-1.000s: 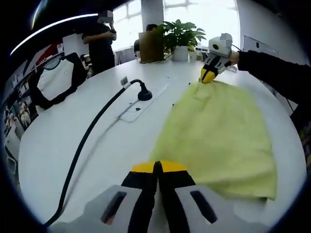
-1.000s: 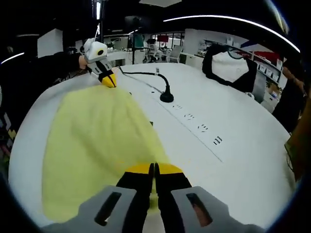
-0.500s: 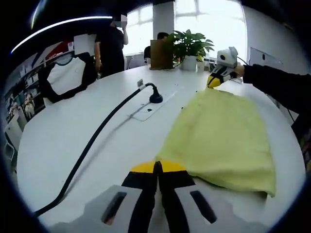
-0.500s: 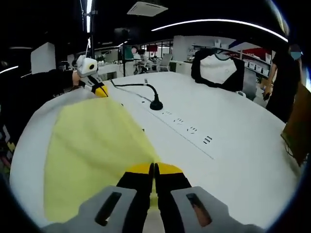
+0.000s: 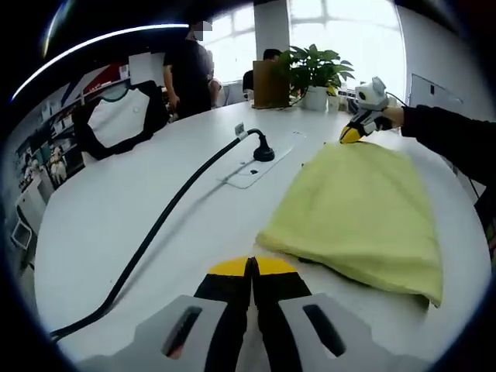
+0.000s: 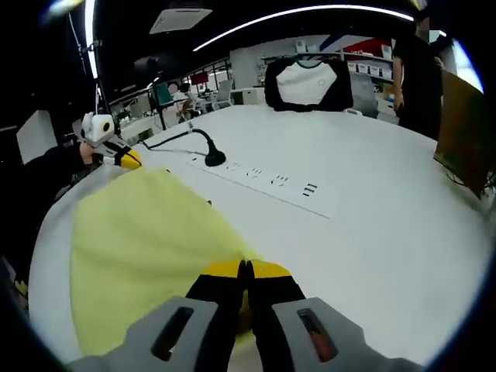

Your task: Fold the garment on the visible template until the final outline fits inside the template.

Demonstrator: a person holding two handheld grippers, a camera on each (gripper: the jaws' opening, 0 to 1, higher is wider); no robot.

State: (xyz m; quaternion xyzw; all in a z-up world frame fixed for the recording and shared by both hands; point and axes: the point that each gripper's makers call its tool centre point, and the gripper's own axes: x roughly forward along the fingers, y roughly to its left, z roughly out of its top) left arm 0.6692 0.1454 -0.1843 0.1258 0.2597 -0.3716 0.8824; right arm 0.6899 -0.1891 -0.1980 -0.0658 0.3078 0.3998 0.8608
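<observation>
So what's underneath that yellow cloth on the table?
Around the yellow cloth only the white table shows. Whatever lies beneath, template included, is covered and can't be seen.

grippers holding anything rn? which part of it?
Both are shut on the yellow garment. The right gripper pinches one corner of it and the left gripper pinches another corner along the same edge; the cloth spreads across the white table.

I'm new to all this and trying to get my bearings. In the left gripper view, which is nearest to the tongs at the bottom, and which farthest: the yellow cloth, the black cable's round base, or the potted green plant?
1. Yellow cloth garment, just ahead and to the right of the left tongs.
2. Black cable's round base, mid-table, straight ahead.
3. Potted green plant, at the table's far edge.
</observation>
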